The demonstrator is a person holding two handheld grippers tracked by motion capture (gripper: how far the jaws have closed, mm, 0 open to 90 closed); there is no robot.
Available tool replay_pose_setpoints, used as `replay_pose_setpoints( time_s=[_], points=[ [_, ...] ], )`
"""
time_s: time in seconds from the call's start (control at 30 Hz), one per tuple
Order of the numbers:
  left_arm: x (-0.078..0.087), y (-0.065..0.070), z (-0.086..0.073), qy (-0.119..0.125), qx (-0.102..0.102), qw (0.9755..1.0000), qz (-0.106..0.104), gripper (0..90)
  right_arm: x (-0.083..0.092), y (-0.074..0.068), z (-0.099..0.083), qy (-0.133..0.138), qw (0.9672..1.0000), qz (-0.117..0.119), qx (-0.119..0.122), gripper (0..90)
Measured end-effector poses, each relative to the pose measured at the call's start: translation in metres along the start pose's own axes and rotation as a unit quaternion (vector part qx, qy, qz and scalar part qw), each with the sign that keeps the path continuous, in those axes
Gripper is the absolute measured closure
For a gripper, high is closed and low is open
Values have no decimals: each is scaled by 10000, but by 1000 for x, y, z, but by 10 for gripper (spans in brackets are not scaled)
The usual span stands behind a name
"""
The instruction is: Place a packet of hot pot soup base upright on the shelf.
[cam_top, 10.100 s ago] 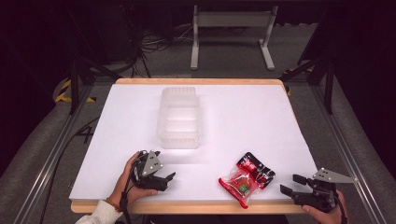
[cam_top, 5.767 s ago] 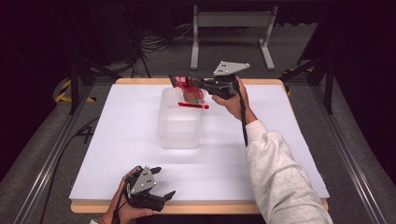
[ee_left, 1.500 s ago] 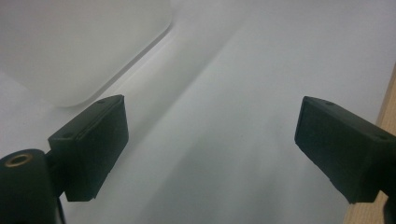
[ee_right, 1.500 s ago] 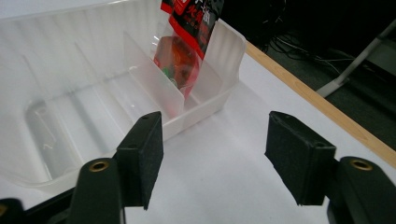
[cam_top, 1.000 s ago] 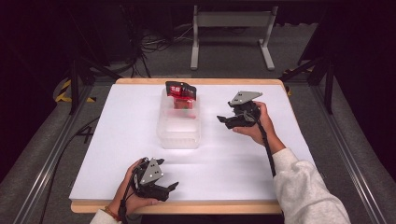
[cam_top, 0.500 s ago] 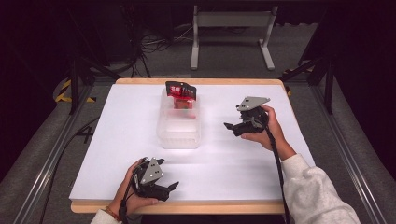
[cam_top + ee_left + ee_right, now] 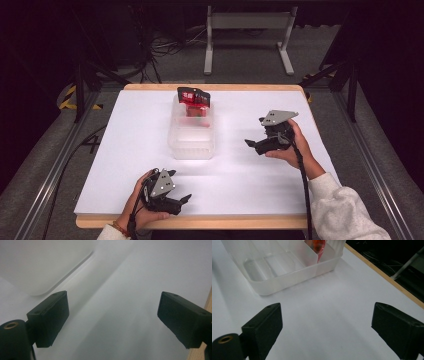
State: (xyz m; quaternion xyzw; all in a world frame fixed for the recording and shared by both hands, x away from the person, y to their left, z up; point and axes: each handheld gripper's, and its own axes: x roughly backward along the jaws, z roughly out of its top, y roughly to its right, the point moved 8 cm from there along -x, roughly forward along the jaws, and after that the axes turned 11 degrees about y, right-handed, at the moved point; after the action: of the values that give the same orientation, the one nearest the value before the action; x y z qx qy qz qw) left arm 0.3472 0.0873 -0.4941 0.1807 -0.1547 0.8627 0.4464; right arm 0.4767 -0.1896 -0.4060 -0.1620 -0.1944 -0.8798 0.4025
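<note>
A red snack packet (image 7: 193, 100) stands upright in the far compartment of a clear plastic container (image 7: 192, 145) at the table's middle. The packet's red edge (image 7: 318, 247) shows behind the divider in the right gripper view. My right gripper (image 7: 254, 144) hovers open to the right of the container, its jaws empty and pointing left. The container (image 7: 274, 277) lies ahead of its jaws. My left gripper (image 7: 183, 200) rests open near the front edge, with bare white table between its jaws. A corner of the container (image 7: 37, 267) appears at the upper left in the left gripper view.
The white table top (image 7: 125, 135) has a wooden rim (image 7: 200, 222). A metal stand (image 7: 247, 30) and cables lie on the dark floor beyond the far edge. Metal rails run along both sides of the table.
My right gripper, having left the red packet in the container's far compartment, has pulled back toward the right and nearer to the person. The left gripper has stayed put.
</note>
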Motion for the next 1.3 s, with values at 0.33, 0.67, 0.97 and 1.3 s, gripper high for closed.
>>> replay_pose_setpoints(
  time_s=[0.33, 0.67, 0.97, 1.3],
  points=[
    [1, 0, 0, 10, -3, 10000, -45, 120, 16, -4, -13, -125, 9992, -195, 326, 114],
    [1, -1, 0, 3, 5, 10000, -9, 119, 36, -2, -30, -98, 9990, -361, 242, 120],
    [0, -2, -1, -34, -3, 10000, 1, 118, 53, -9, -49, -177, 9988, -361, 278, 127],
    [0, -3, -2, -68, -27, 10000, 11, 115, 65, -17, -75, -333, 9972, -483, 457, 120]
  ],
)
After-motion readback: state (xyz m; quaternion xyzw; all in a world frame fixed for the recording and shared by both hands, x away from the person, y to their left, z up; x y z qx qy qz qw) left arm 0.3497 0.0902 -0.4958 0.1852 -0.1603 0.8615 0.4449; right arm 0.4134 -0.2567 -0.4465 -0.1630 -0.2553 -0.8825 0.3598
